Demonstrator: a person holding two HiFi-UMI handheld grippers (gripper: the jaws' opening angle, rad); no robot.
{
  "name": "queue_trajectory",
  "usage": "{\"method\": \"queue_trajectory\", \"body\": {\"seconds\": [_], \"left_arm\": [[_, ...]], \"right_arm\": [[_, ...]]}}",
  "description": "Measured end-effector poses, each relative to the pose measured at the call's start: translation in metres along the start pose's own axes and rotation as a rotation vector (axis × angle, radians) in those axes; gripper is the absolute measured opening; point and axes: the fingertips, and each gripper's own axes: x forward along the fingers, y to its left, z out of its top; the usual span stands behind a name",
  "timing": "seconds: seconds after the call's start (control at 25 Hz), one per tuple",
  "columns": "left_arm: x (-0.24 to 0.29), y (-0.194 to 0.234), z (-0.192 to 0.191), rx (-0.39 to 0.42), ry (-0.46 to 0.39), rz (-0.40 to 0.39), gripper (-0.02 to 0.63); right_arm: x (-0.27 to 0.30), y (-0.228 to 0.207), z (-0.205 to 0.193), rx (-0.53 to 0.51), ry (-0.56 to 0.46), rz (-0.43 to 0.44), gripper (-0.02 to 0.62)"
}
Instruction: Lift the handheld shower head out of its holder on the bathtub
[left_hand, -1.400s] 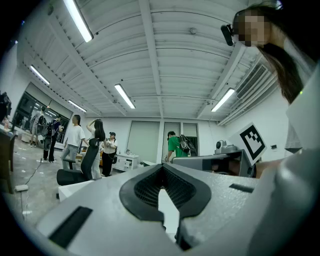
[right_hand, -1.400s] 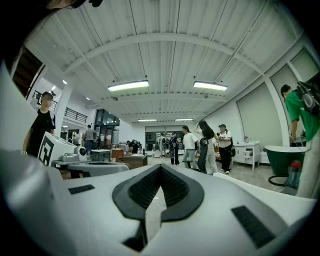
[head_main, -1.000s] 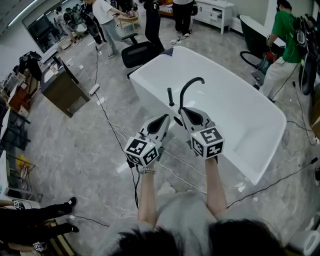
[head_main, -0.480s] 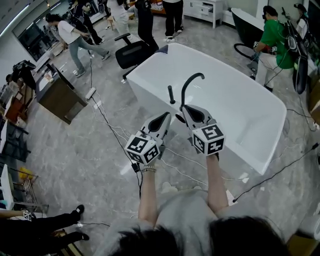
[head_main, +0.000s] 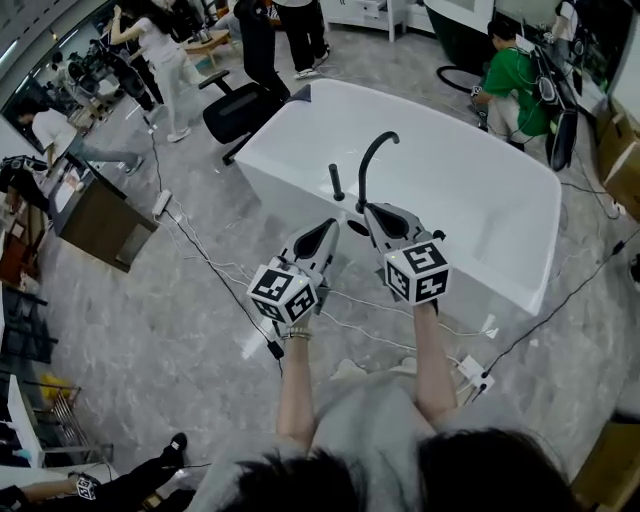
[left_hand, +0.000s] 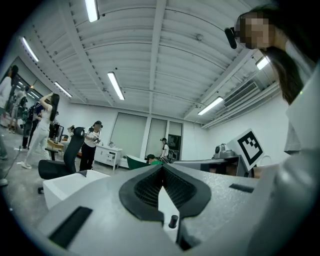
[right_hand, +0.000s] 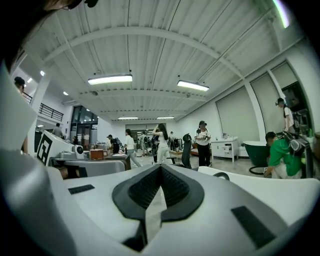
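Holding both grippers level in front of me, I am facing the near rim of the white bathtub (head_main: 500, 215). My left gripper (head_main: 330, 232) is keeping its fingers clenched, tips pressed together with nothing caught between them, as its own view (left_hand: 161, 167) is showing. My right gripper (head_main: 370, 210) is doing the same, its fingers clenched and empty (right_hand: 160, 167).

The black shower head (head_main: 336, 182) is standing upright on the near rim of the bathtub, just left of the curved black faucet (head_main: 375, 160). It is sitting just beyond my fingertips, apart from both grippers. Its holder is too small for me to make out. My right gripper is pointing toward the base of the faucet, and my left gripper is angling in from the left.

Cables (head_main: 225, 280) are trailing across the grey floor (head_main: 150, 330) on my left. A black office chair (head_main: 235, 112) is standing at the far left end of the bathtub, and a person in a green top (head_main: 512, 80) is crouching beyond its far side.
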Motion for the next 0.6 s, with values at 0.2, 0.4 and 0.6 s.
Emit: {"method": "queue_trajectory", "body": {"seconds": [0.2, 0.4, 0.6], "left_arm": [[-0.008, 0.006, -0.004, -0.003, 0.009, -0.04, 0.005], [-0.009, 0.016, -0.008, -0.021, 0.006, -0.044, 0.005], [-0.002, 0.025, -0.01, -0.031, 0.003, -0.04, 0.005]], "right_arm": [[0.004, 0.008, -0.004, 0.002, 0.002, -0.044, -0.002], [0.011, 0.01, -0.012, 0.002, 0.015, -0.052, -0.002], [0.023, 0.0, -0.014, 0.025, 0.019, -0.051, -0.002]]}}
